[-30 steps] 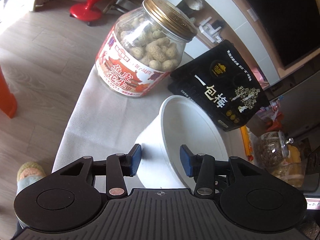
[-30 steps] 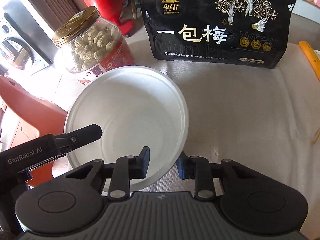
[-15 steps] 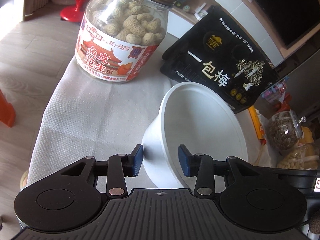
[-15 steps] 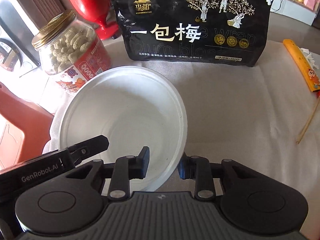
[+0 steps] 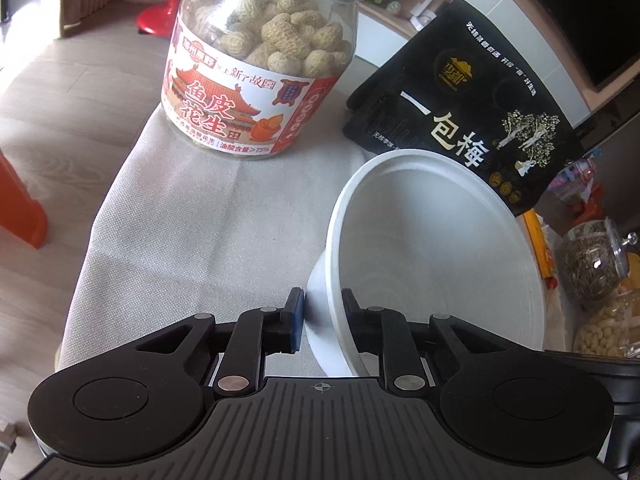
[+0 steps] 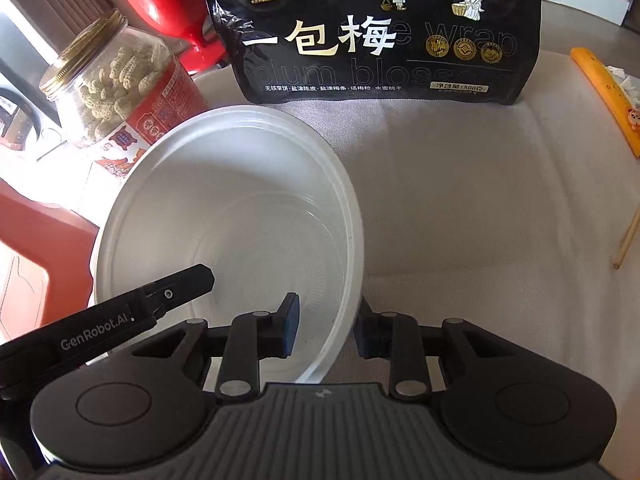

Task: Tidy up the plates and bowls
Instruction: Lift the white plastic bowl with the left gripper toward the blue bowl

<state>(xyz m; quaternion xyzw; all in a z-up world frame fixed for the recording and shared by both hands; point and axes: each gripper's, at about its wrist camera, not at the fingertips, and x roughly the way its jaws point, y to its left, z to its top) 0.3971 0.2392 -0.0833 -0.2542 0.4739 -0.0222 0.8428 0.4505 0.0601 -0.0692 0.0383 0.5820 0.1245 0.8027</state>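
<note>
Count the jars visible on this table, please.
3. A peanut jar stands at the table's far left; a seed jar and another jar below it sit at the left camera's right edge. Others may be hidden behind the bowl.

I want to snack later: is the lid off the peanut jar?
No, in the right wrist view the peanut jar wears its gold lid, screwed down over the neck.
</note>
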